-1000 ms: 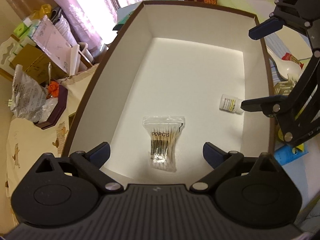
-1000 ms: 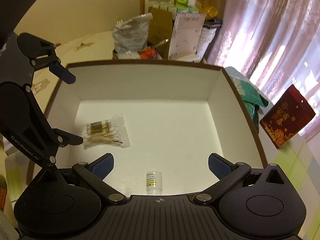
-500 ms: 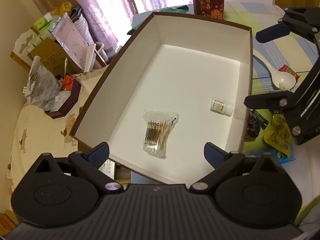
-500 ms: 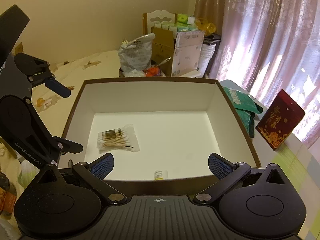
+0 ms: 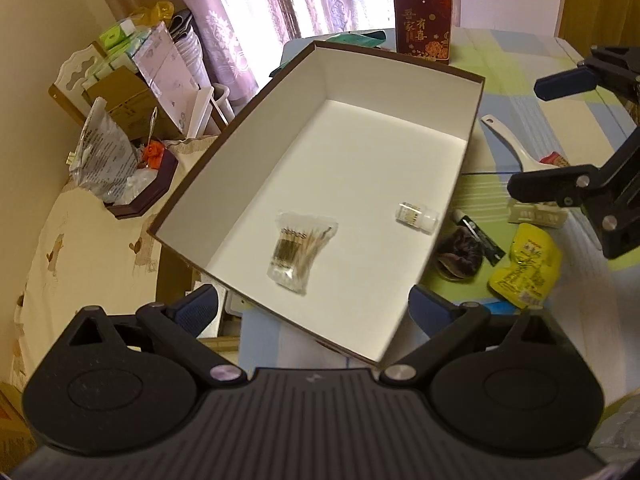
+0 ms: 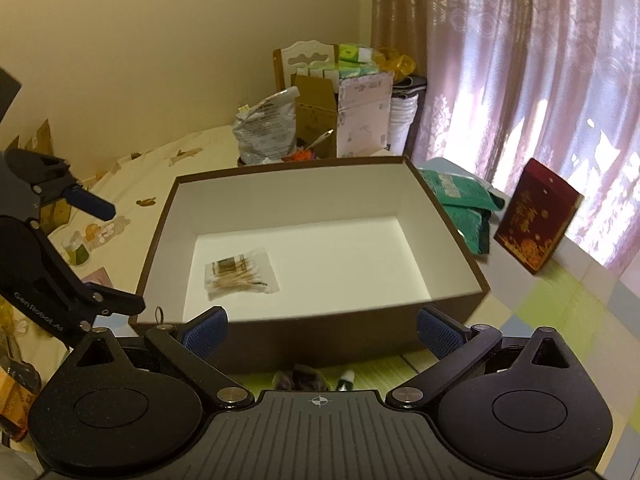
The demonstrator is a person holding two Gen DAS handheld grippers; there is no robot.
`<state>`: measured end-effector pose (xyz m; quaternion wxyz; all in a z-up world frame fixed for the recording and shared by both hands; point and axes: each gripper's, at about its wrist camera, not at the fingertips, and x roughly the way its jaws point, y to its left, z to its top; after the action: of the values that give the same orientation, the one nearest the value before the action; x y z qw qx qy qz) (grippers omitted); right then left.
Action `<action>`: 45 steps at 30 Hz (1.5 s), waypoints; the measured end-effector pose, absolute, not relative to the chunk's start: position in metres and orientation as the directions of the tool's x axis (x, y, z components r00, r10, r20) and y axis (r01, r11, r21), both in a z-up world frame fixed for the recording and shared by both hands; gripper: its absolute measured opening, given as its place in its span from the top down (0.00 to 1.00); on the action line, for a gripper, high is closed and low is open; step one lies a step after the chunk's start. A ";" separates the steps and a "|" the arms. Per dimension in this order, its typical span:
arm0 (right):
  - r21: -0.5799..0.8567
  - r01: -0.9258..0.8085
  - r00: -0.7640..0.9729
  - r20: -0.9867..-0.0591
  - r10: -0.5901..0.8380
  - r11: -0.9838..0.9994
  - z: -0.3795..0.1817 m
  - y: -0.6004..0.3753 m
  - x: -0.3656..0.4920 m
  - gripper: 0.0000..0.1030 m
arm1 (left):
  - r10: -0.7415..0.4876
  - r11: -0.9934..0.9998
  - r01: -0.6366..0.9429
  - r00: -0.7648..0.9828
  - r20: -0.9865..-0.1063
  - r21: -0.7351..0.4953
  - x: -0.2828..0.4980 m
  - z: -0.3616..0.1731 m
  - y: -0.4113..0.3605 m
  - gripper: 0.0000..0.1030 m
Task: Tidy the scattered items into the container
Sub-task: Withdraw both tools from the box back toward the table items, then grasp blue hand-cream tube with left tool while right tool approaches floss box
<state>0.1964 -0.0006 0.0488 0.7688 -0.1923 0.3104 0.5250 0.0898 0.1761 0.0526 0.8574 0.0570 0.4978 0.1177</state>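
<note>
The brown box with a white inside (image 5: 472, 120) holds a clear bag of cotton swabs (image 5: 302, 254) and a small white bottle (image 5: 416, 218). My left gripper (image 5: 314, 312) hangs open and empty above the box's near corner. Open and empty too, my right gripper (image 5: 548, 134) is over the table to the right of the box. In the right wrist view the right gripper (image 6: 322, 330) sits just outside the box's brown wall (image 6: 320, 340), with the swab bag (image 6: 240, 272) inside; the bottle is hidden. The left gripper (image 6: 106, 254) shows at the left.
Right of the box lie a white spoon (image 5: 508, 142), a yellow packet (image 5: 524, 266), a dark scrunchie (image 5: 460, 258) and a black tube (image 5: 478, 232). A red carton (image 5: 422, 24) and green packets (image 6: 460, 208) stand beyond it. Cluttered boxes and bags (image 5: 108, 160) fill the left.
Both grippers have drawn back and up from over the box, so it looks smaller and the table items beside it have come into view. Both stay open.
</note>
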 end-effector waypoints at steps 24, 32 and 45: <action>0.142 -0.801 0.290 -0.759 0.583 0.582 0.007 -0.129 0.199 0.00 | 0.143 0.988 -0.127 0.529 -0.836 0.088 0.046 0.015 0.095 0.07; 0.148 -0.719 0.298 -0.817 0.494 0.679 -0.024 -0.163 0.199 0.00 | 0.095 0.995 -0.081 0.486 -0.869 0.063 0.049 -0.013 0.082 0.11; 0.140 -0.626 0.324 -0.847 0.420 0.767 -0.047 -0.191 0.211 0.00 | 0.016 0.987 0.132 0.506 -0.862 0.096 0.067 -0.033 0.062 0.21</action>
<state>0.2114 -0.1908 -0.0474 0.8067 -0.1068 0.4823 0.3243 0.0667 0.0623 -0.0329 0.8646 0.0747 0.4957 -0.0334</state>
